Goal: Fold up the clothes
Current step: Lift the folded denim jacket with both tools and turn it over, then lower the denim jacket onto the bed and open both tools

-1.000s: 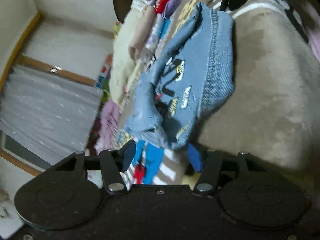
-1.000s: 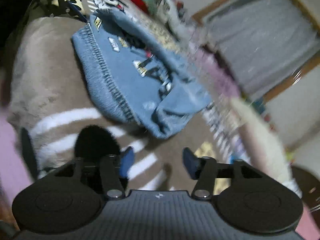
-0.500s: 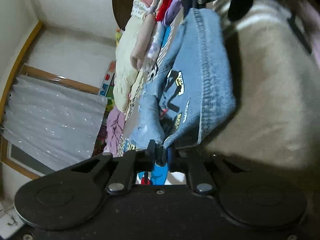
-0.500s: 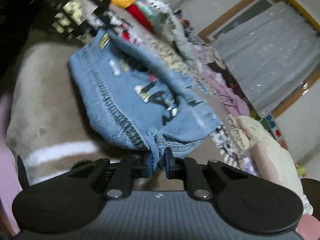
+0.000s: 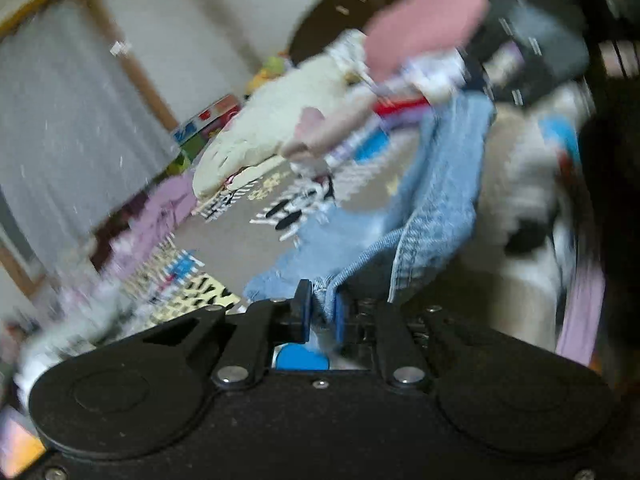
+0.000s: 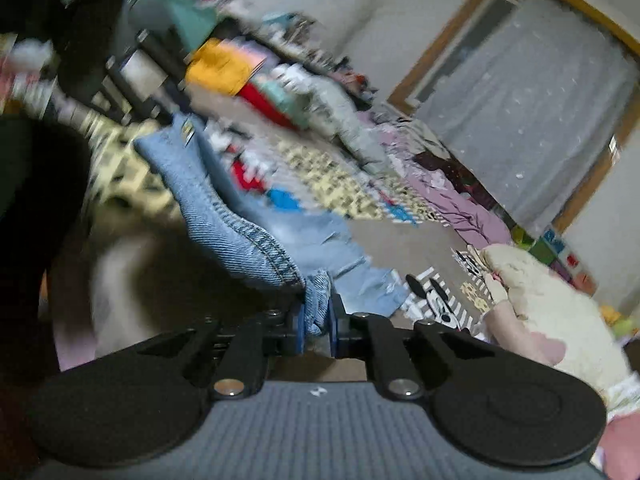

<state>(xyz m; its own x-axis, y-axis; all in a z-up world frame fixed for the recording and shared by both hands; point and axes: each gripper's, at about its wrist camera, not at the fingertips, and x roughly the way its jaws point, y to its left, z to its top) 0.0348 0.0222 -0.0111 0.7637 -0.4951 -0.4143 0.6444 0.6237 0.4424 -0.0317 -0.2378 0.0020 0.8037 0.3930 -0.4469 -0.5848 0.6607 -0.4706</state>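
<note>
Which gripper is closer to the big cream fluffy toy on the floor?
Neither is clearly closer. The left gripper and right gripper are each clamped on the denim garment, and the cream fluffy toy lies well beyond both, across the floor.

A blue denim garment (image 5: 436,200) with stitched hems hangs stretched, pinched at two bunched corners.

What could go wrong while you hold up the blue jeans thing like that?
The denim garment is pinched only at small bunched bits of hem by the left gripper and right gripper, so it might slip out. Its loose end hangs low and could drag across the clothes pile.
</note>
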